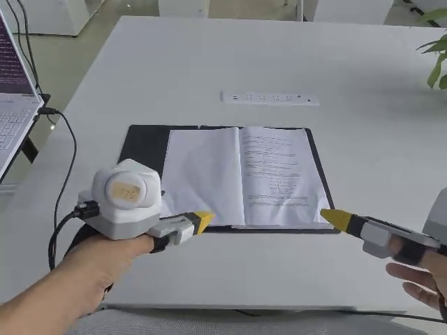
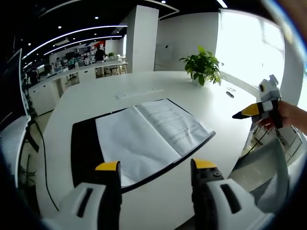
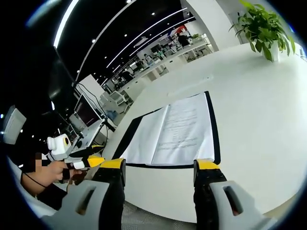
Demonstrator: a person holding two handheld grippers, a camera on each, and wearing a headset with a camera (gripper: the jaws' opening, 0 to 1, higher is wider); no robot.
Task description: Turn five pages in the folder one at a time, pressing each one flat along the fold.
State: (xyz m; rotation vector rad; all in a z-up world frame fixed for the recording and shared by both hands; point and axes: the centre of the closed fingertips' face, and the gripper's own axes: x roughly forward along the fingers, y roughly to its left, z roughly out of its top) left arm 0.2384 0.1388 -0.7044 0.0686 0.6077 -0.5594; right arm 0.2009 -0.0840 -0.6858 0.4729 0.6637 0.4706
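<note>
Nearest you, your left gripper (image 1: 201, 220) is held just short of the folder's near edge. Its yellow-tipped fingers (image 2: 108, 166) are spread apart with nothing between them. Your right gripper (image 1: 334, 218) points toward the near right corner, its fingers (image 3: 205, 165) likewise wide and empty. That stance makes sense, I judge: the right side can lift a page corner while the left is placed to press.

Between them the flat black folder (image 1: 143, 150) lies open on the white bench (image 1: 209, 63), close to its front edge and within easy reach. The blank white left page (image 1: 199, 174) and the printed right page (image 1: 279, 171) hump slightly at the fold, so it looks to want pressing.

Beyond lies a white power strip (image 1: 270, 98), well clear of the work.
</note>
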